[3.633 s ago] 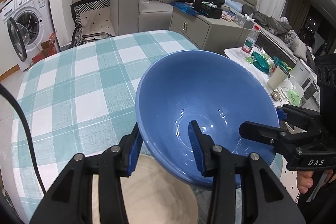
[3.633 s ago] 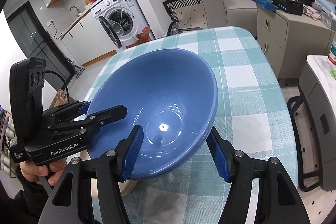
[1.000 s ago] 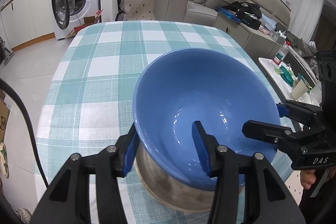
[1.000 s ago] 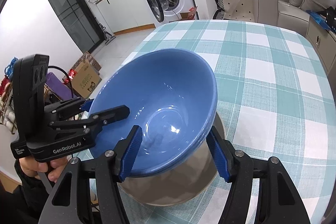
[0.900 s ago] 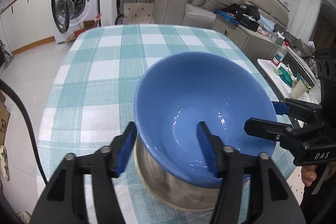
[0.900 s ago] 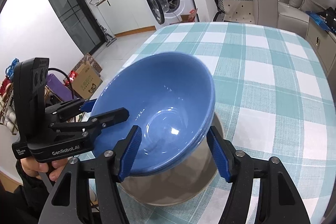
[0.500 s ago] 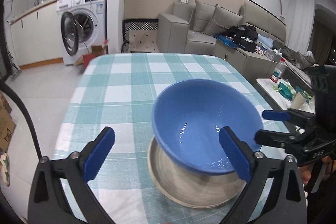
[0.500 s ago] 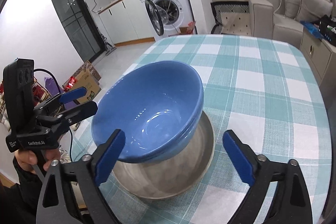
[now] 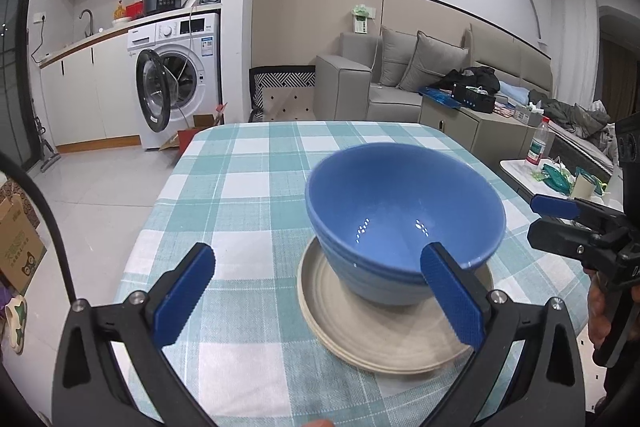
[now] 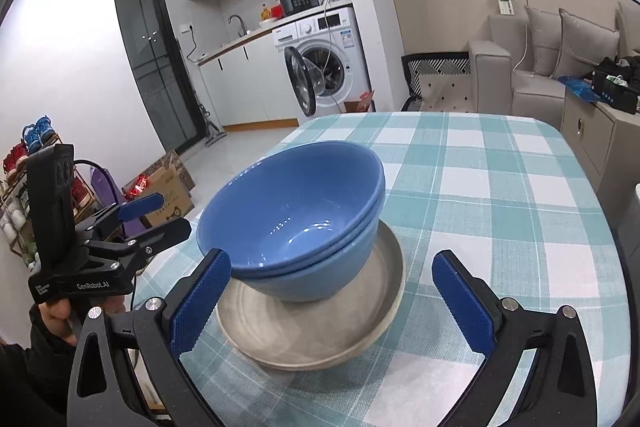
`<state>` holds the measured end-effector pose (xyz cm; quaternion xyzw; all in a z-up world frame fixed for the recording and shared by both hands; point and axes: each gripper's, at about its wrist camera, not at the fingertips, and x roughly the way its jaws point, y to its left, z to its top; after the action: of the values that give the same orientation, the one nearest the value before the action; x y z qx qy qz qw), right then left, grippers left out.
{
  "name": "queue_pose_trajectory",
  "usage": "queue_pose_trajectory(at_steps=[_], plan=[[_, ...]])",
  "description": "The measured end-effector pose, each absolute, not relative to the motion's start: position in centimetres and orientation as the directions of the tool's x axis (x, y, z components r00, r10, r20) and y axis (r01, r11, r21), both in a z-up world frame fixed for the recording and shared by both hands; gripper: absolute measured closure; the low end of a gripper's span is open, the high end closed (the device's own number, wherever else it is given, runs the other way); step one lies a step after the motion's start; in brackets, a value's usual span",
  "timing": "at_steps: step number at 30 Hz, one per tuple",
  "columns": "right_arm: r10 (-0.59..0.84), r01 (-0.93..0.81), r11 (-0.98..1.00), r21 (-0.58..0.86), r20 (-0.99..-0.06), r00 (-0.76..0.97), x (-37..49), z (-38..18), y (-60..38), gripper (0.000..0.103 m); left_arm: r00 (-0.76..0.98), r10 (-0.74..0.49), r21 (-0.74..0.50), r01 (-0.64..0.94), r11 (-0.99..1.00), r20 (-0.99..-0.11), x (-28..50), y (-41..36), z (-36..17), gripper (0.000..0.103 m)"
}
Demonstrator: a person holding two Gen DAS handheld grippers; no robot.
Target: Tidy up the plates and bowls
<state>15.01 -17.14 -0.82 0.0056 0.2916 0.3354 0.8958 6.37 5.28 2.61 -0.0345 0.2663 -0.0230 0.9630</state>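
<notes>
Two nested blue bowls (image 10: 292, 223) (upright) on beige plate (image 10: 320, 331).

Black scissor-frame grippers (image 9: 320, 287) (image 10: 332, 297), ridged blue pads (image 9: 184, 293), silver screws, white "GenRobot.AI" lettering, black cable (image 9: 44, 211), dark sleeve (image 10: 36, 379).

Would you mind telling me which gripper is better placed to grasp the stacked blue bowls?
Probably the right gripper: its jaws, just opened, nearly frame the blue bowls without touching. The left gripper, also just opened, aims left of them.
</notes>
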Motion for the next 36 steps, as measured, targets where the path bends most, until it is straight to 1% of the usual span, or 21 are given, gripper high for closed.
queue_pose_trajectory(at_steps=[5,9,13,16,21,24,36], plan=[[0.619,-0.602,0.766,0.223,-0.507,0.599,14.0,-2.0,-17.6,0.000,0.867,-0.047,-0.081,0.008,0.997,-0.496,5.2,5.0,1.5,0.000],[0.617,-0.615,0.764,0.197,-0.504,0.605,13.0,-2.8,-17.4,0.000,0.880,-0.034,-0.086,-0.007,0.996,-0.474,4.3,4.7,0.7,0.000],[0.606,-0.624,0.767,0.150,-0.489,0.627,12.0,-3.6,-17.0,0.000,0.879,-0.039,-0.081,0.000,0.997,-0.475,3.8,4.3,-0.1,0.000],[0.601,-0.626,0.770,0.121,-0.469,0.648,11.2,-4.0,-16.9,0.000,0.891,-0.034,-0.084,-0.005,0.996,-0.453,3.2,4.0,-0.4,0.000],[0.616,-0.631,0.762,0.145,-0.462,0.638,10.2,-4.8,-17.5,0.000,0.894,-0.043,-0.082,0.007,0.997,-0.446,2.5,3.3,-1.1,0.000],[0.613,-0.629,0.765,0.142,-0.459,0.642,9.7,-5.2,-17.8,0.000,0.897,-0.034,-0.055,0.011,0.998,-0.440,2.1,2.7,-1.3,0.000],[0.618,-0.630,0.768,0.118,-0.398,0.679,7.6,-6.5,-18.7,0.000,0.902,-0.025,-0.052,0.003,0.999,-0.431,0.8,2.0,-2.2,0.000]])
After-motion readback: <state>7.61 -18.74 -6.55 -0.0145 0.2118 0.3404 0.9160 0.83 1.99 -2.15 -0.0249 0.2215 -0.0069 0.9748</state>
